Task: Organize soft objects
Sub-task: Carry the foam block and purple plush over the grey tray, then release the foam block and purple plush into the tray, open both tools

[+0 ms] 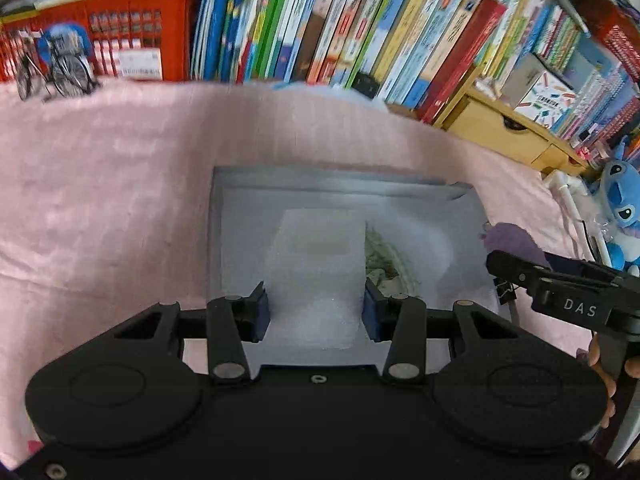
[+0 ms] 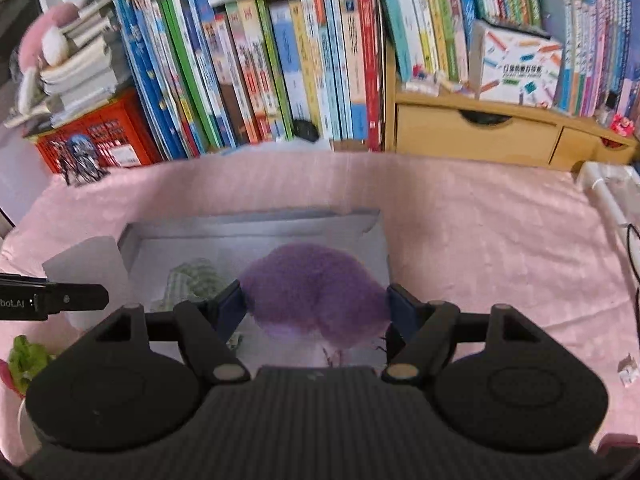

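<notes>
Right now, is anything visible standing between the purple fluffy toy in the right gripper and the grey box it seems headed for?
Nothing visible blocks it. The purple fluffy toy sits between the right gripper's pads above the open grey box. A green patterned cloth already lies inside, left of the toy, and the left gripper holds a white foam block over the same box.

Matte black left gripper (image 1: 316, 312), blue-padded jaws, silver pivot screws, "DAS" marking.

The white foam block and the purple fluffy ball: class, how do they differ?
The white foam block is flat-sided and squared; the purple fluffy ball is rounded and fuzzy. The block sits between the left gripper jaws; the ball fills the right gripper jaws, spread wider. Both are held over the grey box.
</notes>
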`<state>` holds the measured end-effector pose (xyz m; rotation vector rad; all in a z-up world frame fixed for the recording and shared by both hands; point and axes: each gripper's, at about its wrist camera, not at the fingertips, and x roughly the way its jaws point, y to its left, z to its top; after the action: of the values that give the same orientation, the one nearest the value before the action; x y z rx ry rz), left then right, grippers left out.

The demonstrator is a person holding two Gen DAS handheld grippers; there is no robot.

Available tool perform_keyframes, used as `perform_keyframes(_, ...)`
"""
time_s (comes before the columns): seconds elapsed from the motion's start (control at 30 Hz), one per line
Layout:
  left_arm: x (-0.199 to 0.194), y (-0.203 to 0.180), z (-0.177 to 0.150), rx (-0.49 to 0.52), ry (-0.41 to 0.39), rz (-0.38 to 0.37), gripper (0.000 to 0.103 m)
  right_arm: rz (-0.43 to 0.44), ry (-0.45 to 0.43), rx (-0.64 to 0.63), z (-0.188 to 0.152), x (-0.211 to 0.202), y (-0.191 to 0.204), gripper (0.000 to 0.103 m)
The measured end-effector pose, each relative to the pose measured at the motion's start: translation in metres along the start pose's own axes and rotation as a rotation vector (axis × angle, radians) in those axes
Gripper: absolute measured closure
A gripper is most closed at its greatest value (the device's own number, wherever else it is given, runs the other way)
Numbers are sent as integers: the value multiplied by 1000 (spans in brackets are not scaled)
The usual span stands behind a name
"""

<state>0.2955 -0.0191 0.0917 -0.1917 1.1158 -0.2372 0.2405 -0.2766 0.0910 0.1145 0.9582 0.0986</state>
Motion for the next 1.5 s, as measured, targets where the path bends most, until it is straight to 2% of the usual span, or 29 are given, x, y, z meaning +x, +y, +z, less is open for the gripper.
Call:
perform_keyframes(0.4,41,10,11,-42,59,13,61,-24,120,19,6,45,7,26)
perform_keyframes(0.97,60,12,16,-69,99,11,60,-44,186,-8,2,69,16,26)
perform_keyframes(1.13,60,12,16,-71,100,6,51,-46,191,-5,0,72,15,22)
perform_keyframes(1.2,59,11,16,-63,93,10,41,-47,190,-2,0,71,14,20)
perform_keyframes(1.27,56,11,16,-56,84,4,35,-48,188,0,0,71,14,17)
perform_keyframes(1.5,43,13,16,-63,53,-24,28,-51,176,2,1,67,13,15)
